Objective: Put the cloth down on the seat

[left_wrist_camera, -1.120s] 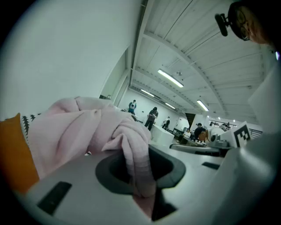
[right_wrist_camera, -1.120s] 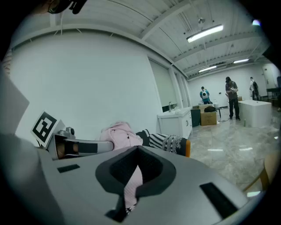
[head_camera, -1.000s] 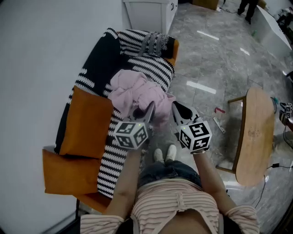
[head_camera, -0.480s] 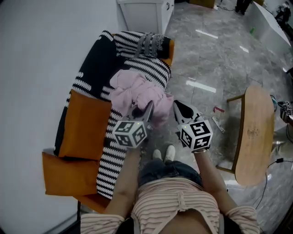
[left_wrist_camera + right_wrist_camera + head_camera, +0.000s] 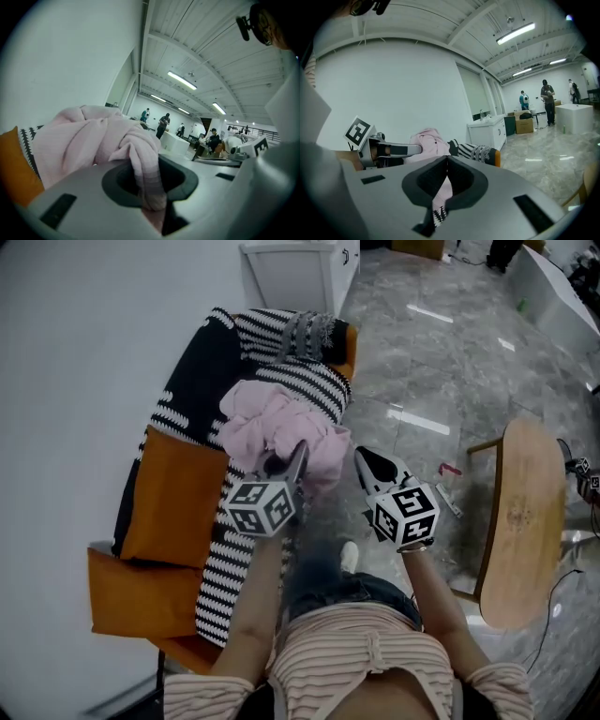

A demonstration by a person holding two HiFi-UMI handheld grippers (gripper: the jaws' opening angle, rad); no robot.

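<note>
A crumpled pink cloth [image 5: 277,423] lies bunched on the striped black-and-white throw of the sofa seat [image 5: 239,563]. My left gripper [image 5: 286,463] is shut on a fold of the cloth at its near edge. In the left gripper view the pink cloth [image 5: 89,140] hangs down between the pads of the left gripper [image 5: 150,187]. My right gripper [image 5: 367,462] hovers just right of the cloth, over the floor, shut with nothing in it. In the right gripper view the tips of the right gripper [image 5: 446,161] meet, and the cloth [image 5: 426,143] lies beyond them.
Orange cushions [image 5: 173,493] sit on the sofa's left side. A white cabinet [image 5: 300,268] stands behind the sofa. A wooden chair [image 5: 520,512] is at the right, with small items [image 5: 448,493] on the marble floor. The person's shoe [image 5: 350,557] is below the grippers.
The left gripper with the cloth has shifted slightly left, over the seat. The person's left leg has stepped forward and now hides one shoe. The right gripper has barely moved.
</note>
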